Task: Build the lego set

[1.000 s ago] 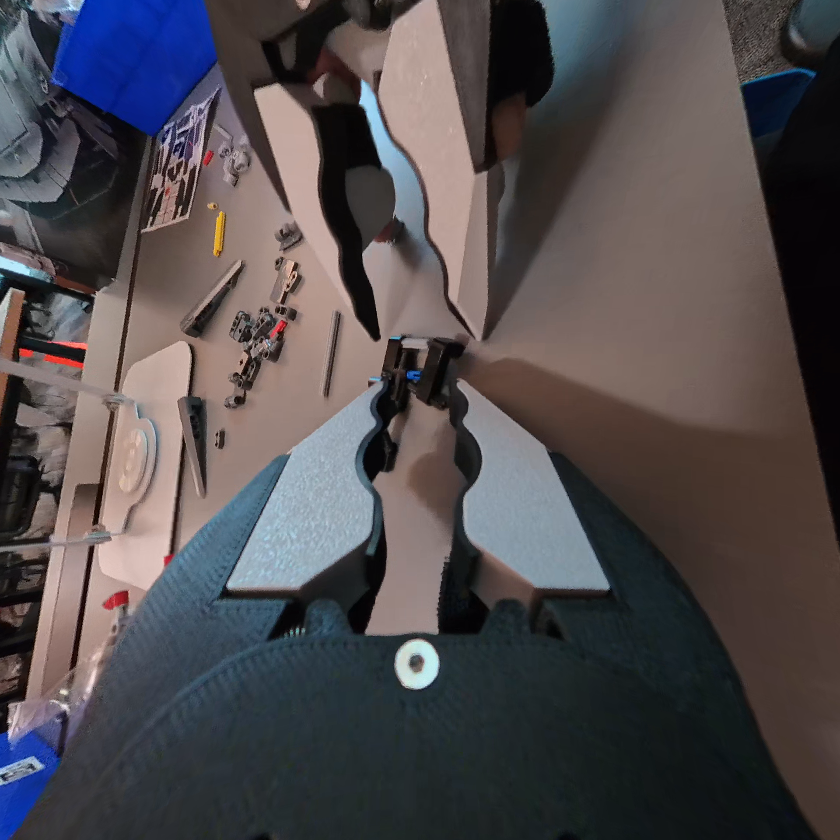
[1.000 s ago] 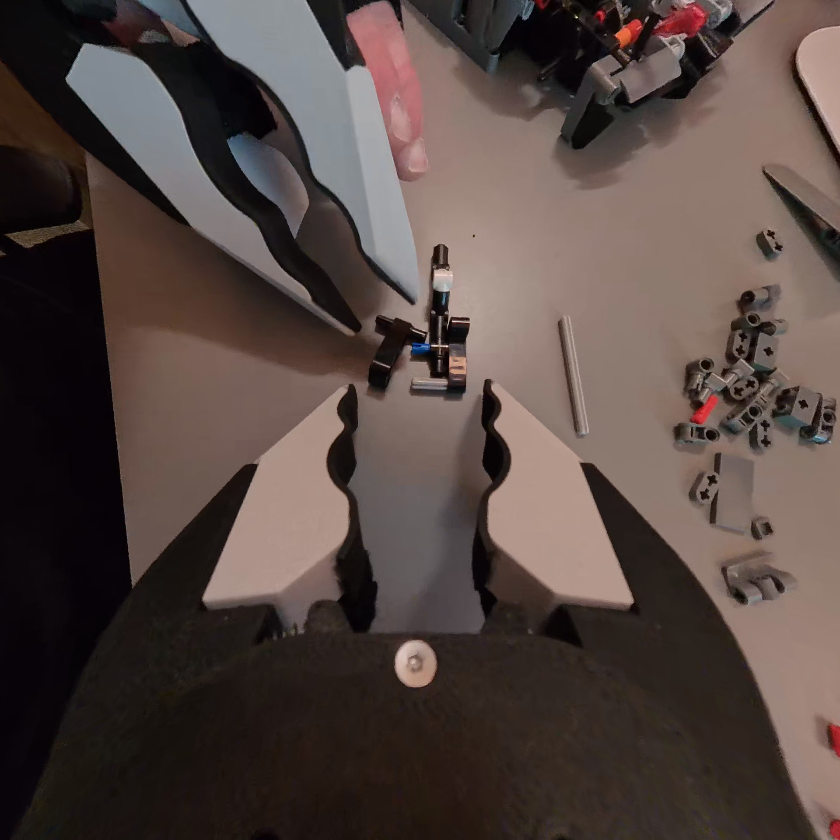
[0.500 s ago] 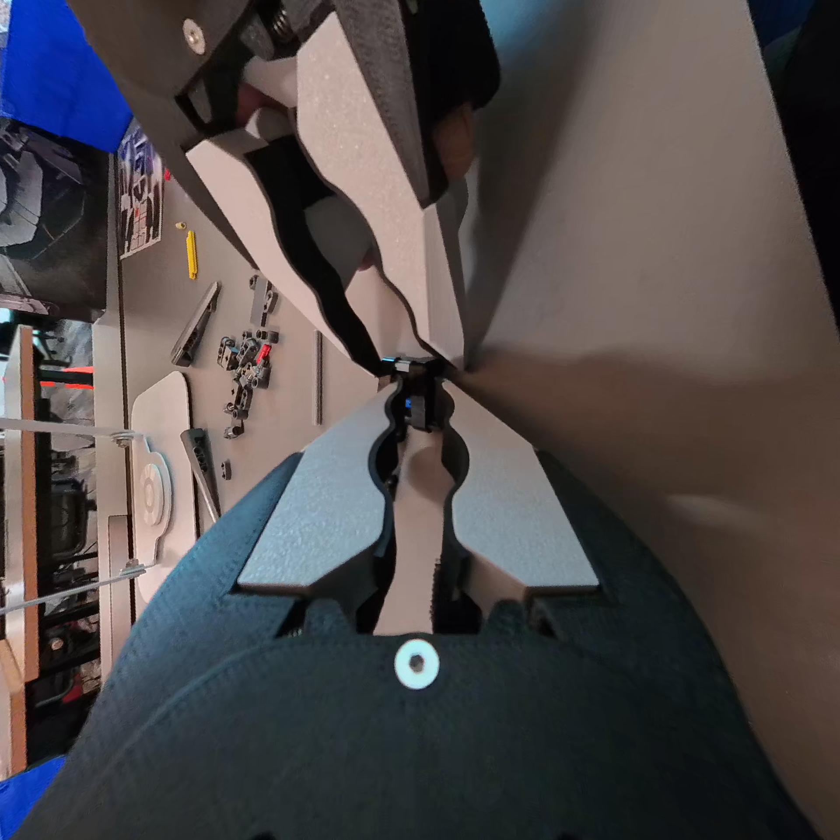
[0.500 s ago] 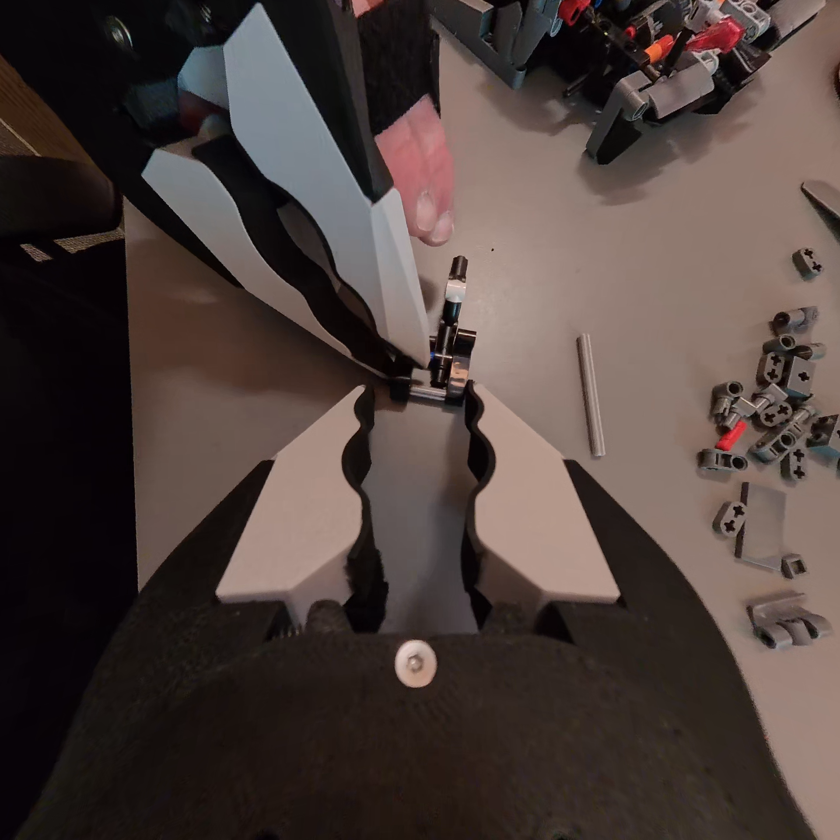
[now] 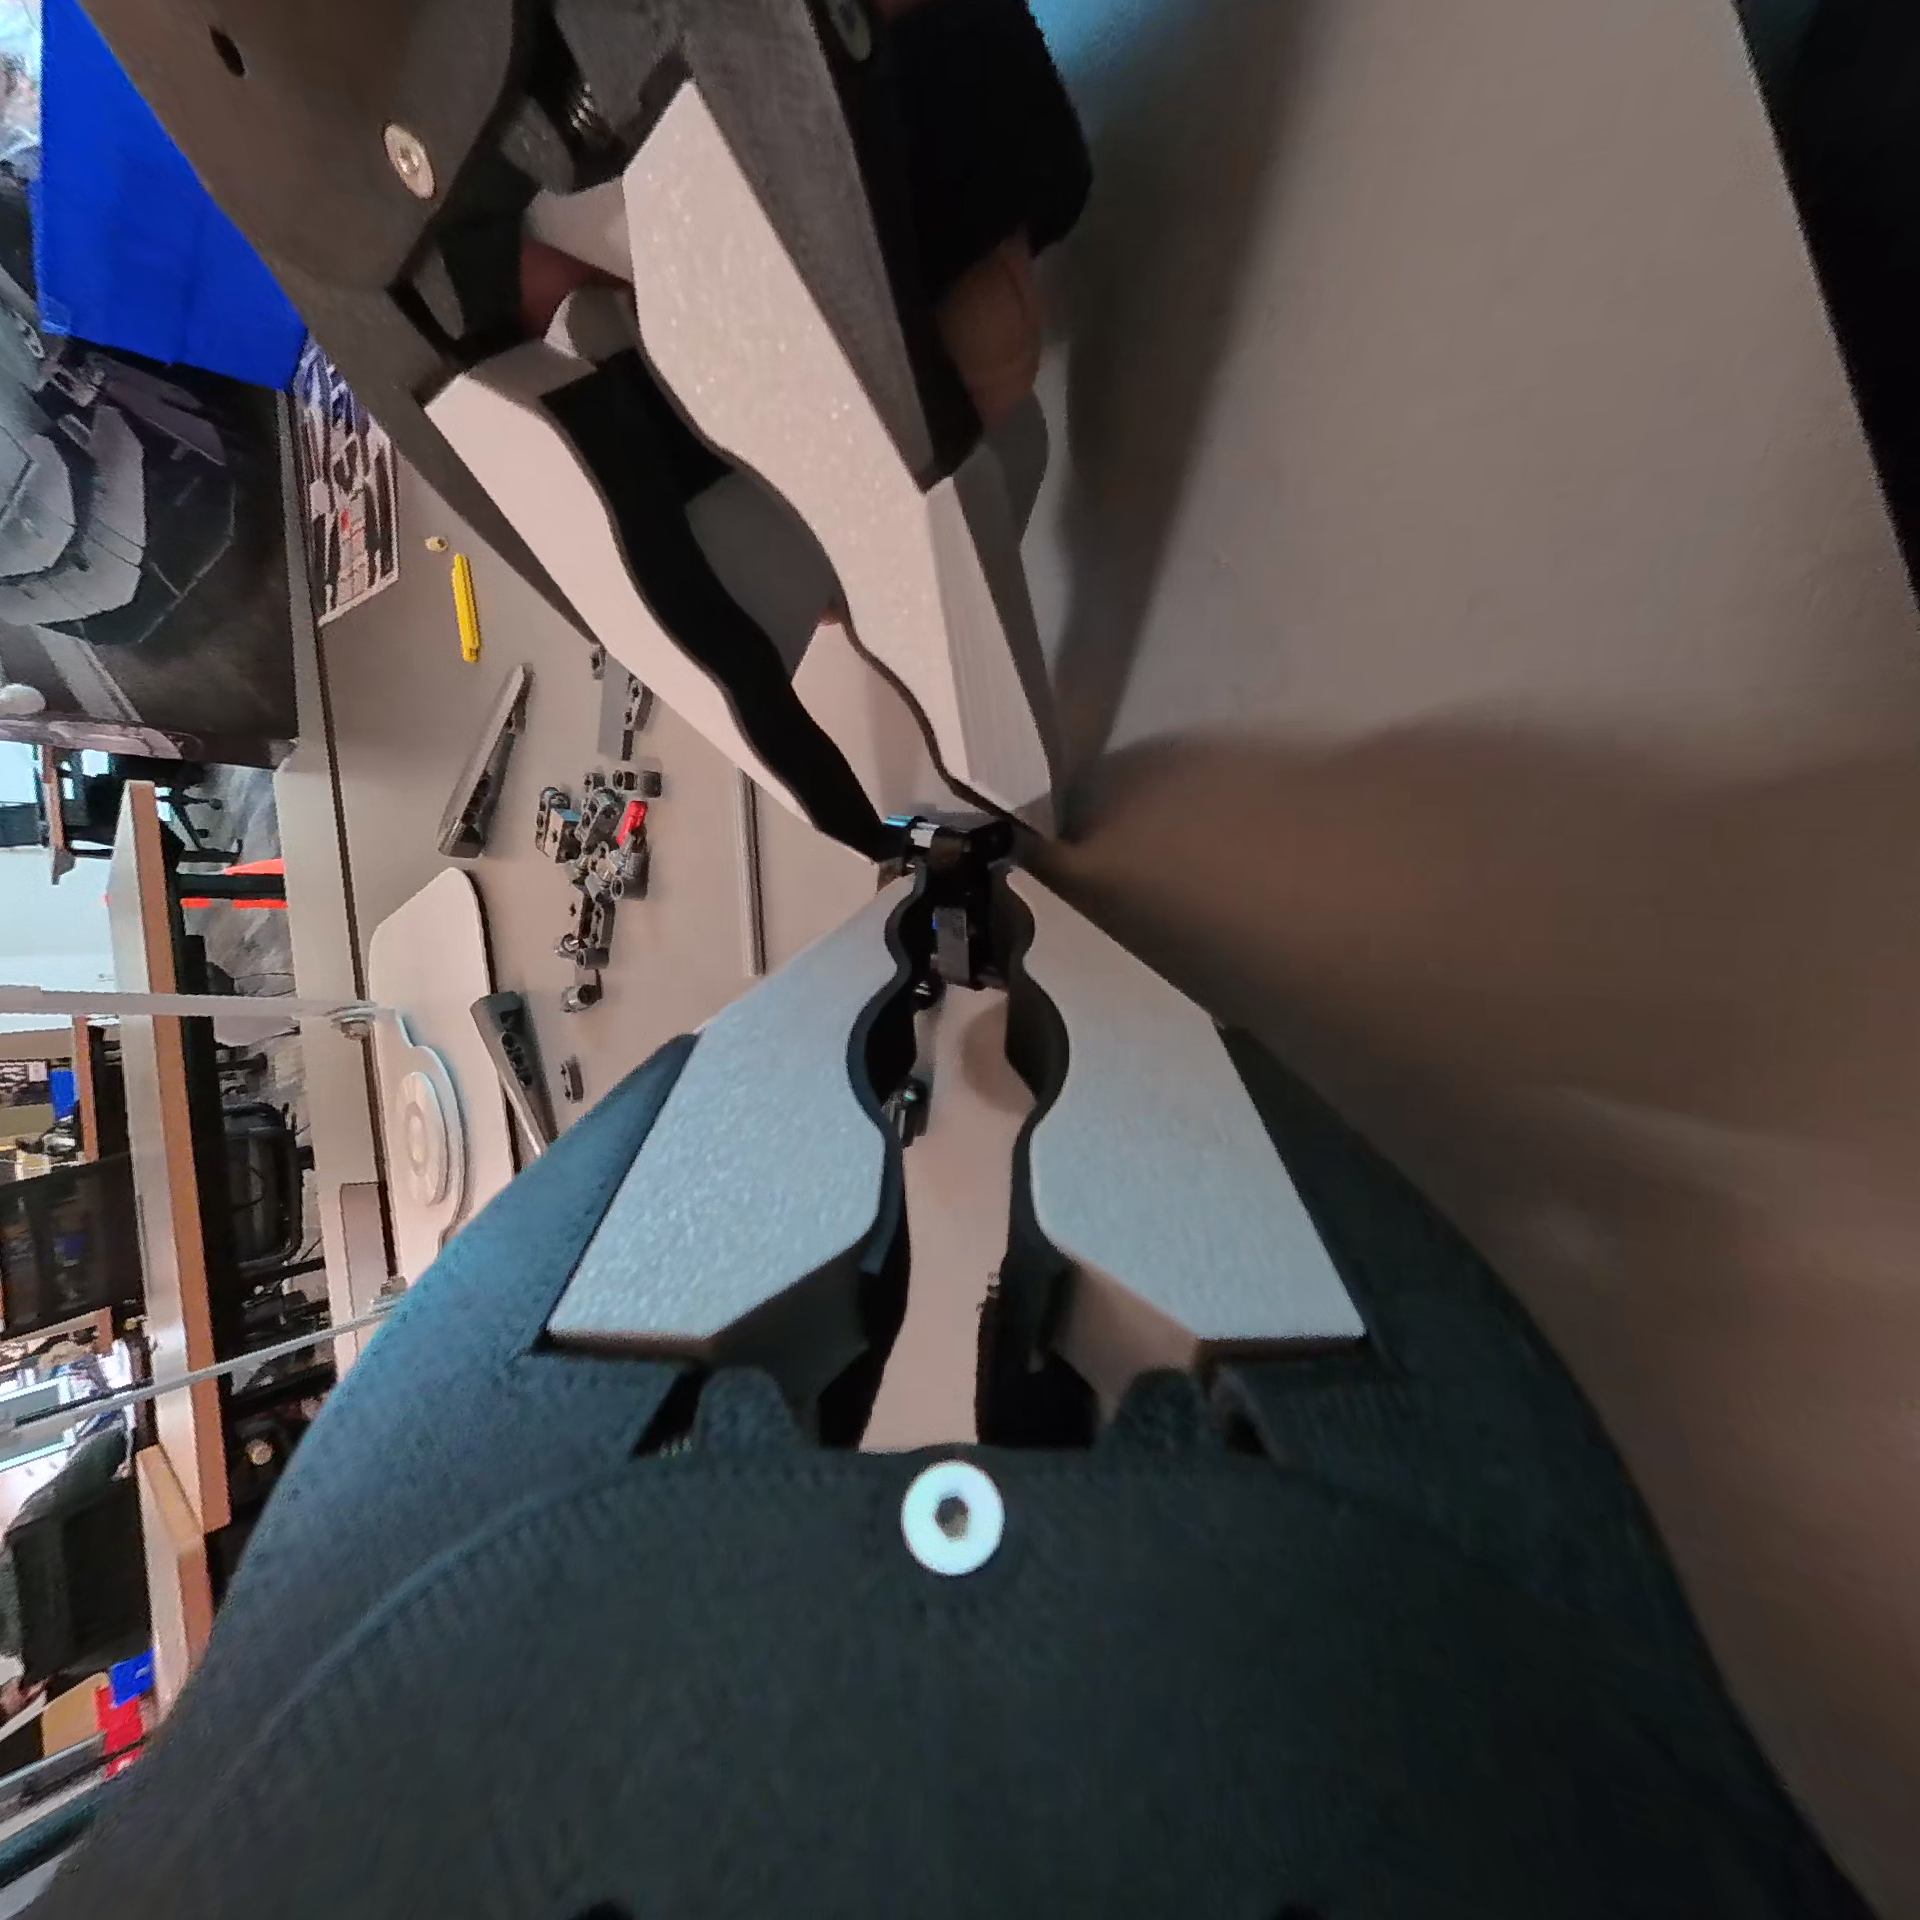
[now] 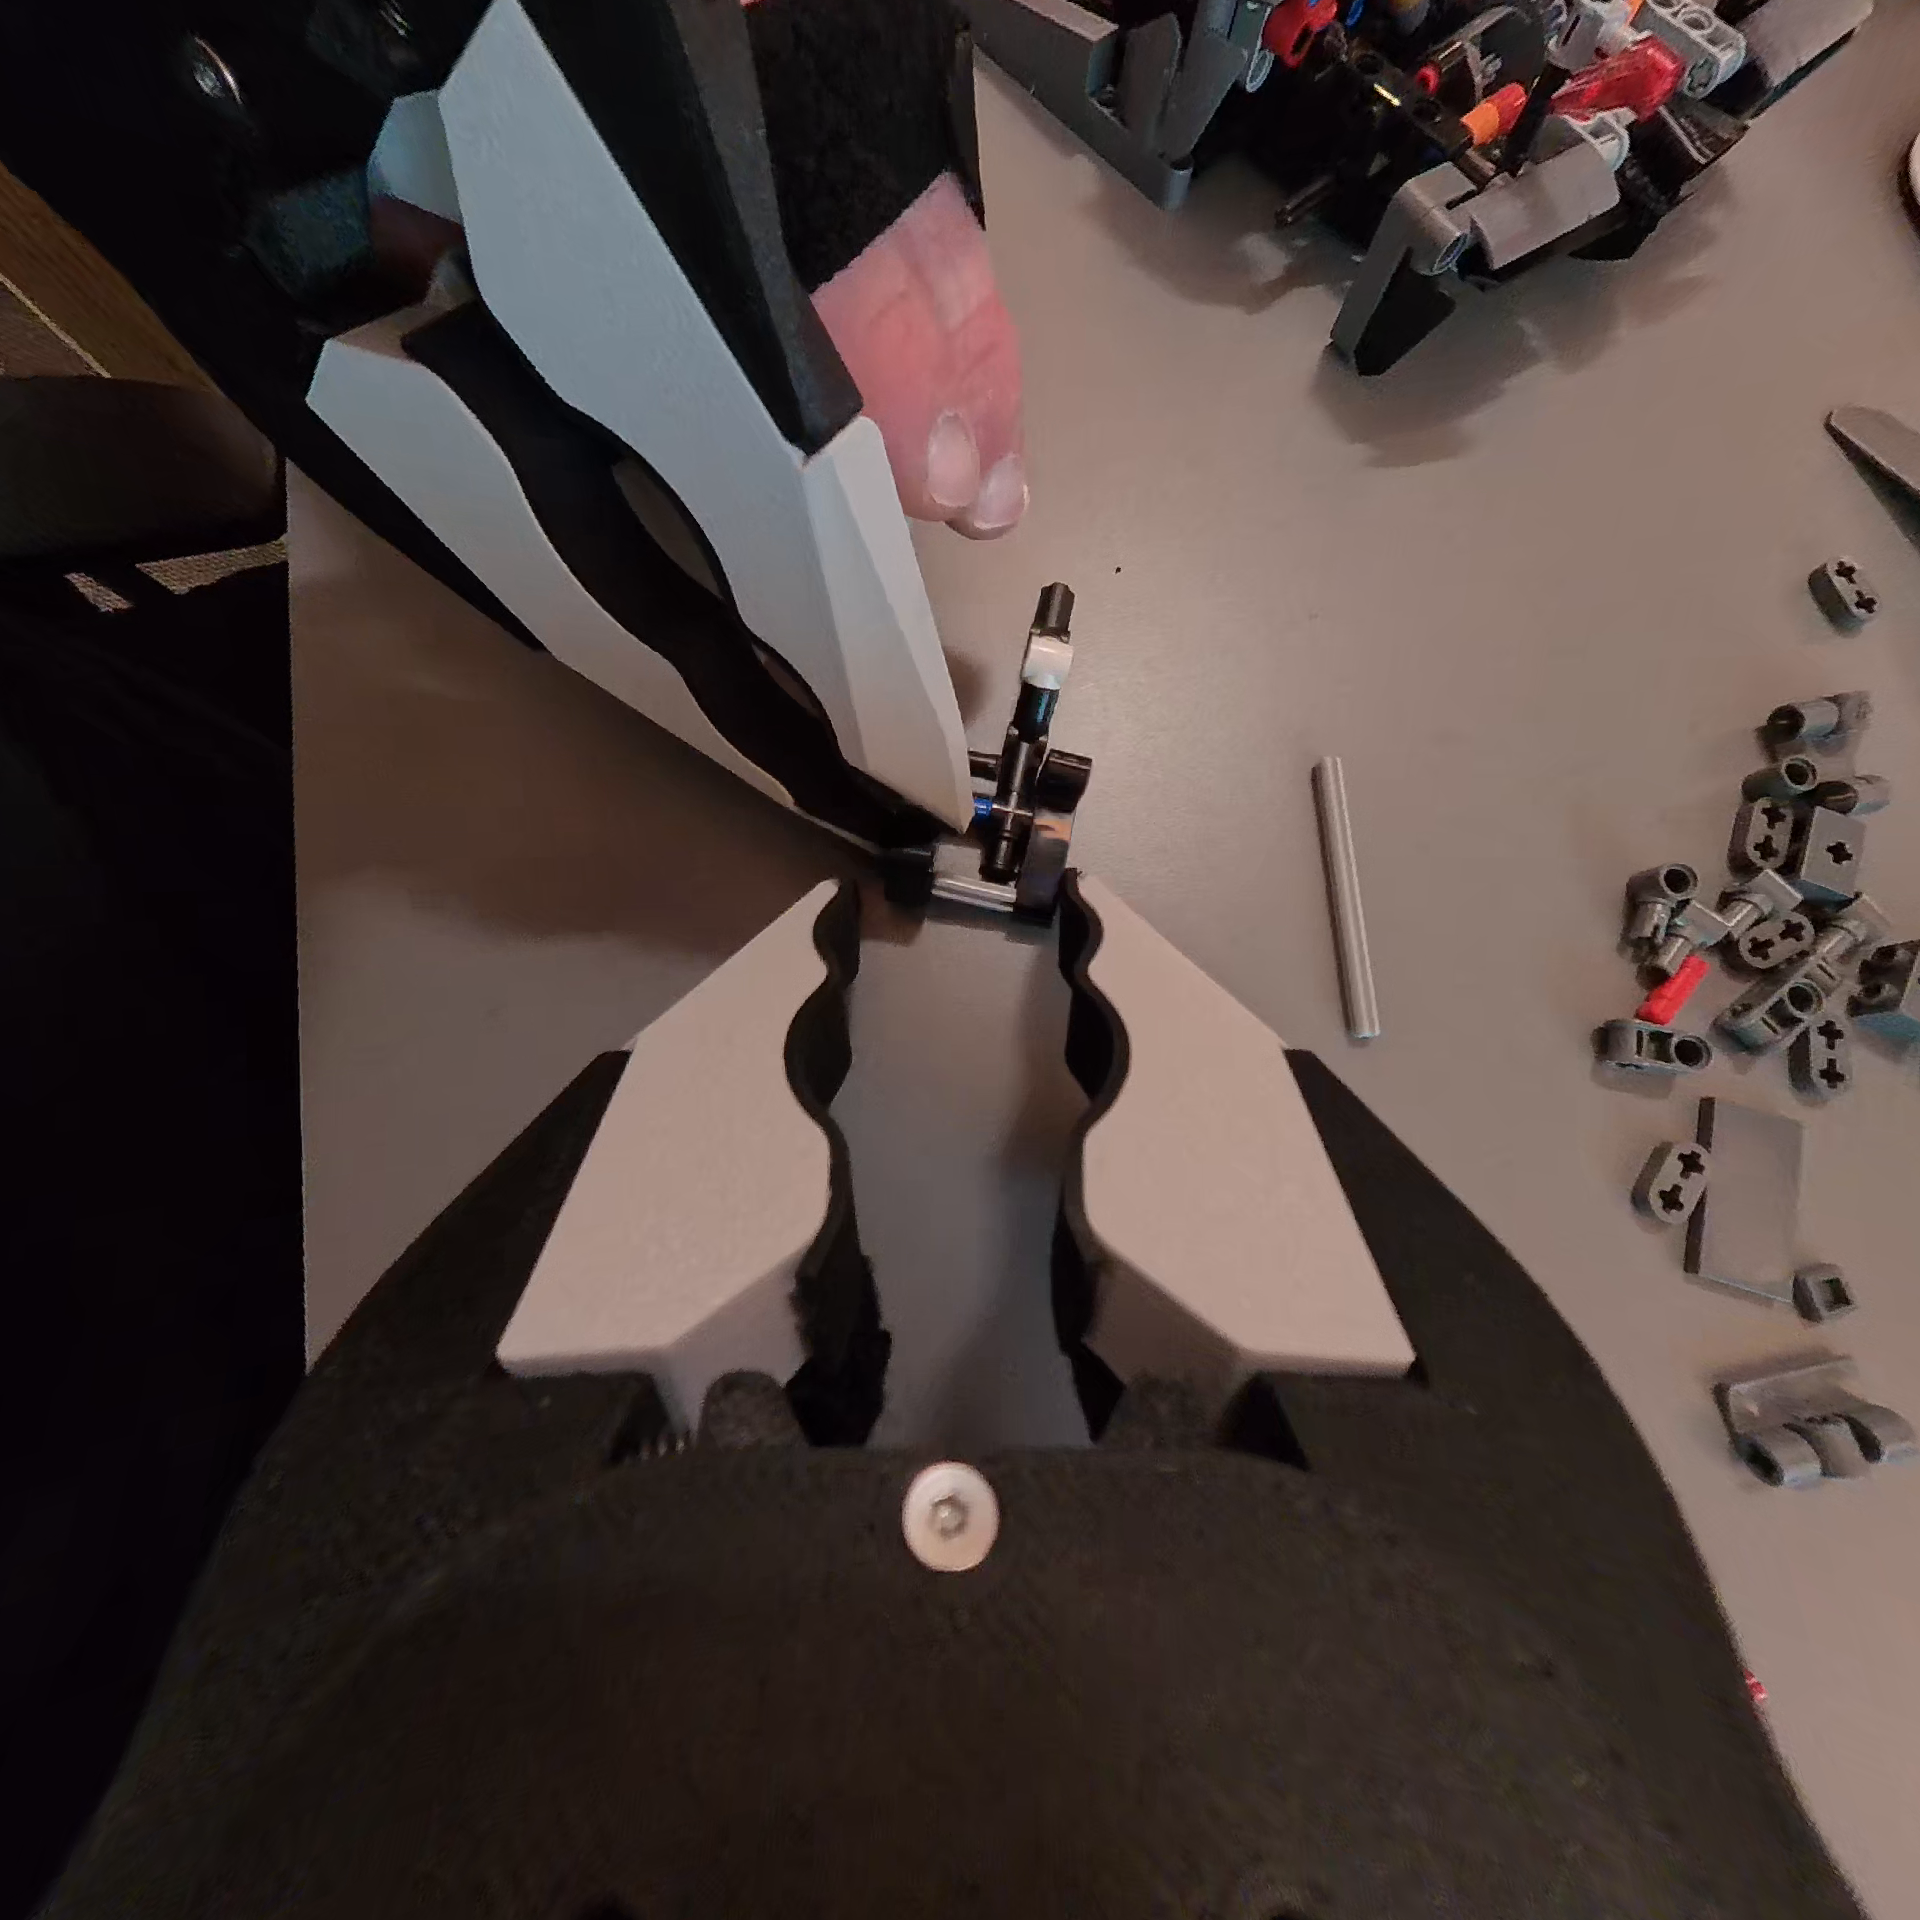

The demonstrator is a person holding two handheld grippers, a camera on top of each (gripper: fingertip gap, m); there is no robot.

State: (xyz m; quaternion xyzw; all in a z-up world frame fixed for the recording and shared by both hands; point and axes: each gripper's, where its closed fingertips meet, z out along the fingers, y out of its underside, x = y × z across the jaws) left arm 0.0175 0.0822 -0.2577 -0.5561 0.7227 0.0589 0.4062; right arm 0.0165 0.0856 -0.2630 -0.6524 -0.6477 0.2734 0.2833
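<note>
Both tongs are on the same little black plastic brick assembly with a short silver-grey pin and a stubby black axle [image 6: 1013, 831], sitting near the worktop's [image 6: 1403, 582] left edge in the right wrist view. The left tongs [image 5: 951, 920] are nearly closed, pinching its black connector end, while the right tongs [image 6: 961, 902] are partway open, tips clamped across the pin's two black ends. A loose grey plastic rod [image 6: 1345, 899] and a scatter of small grey connector pieces [image 6: 1787, 935] lie off toward the right edge.

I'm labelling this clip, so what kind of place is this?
Probably a hobby or lab workbench for building-brick assembly: a grey table strewn with small grey connector pieces, a half-built brick model, and shelving beyond.
</note>
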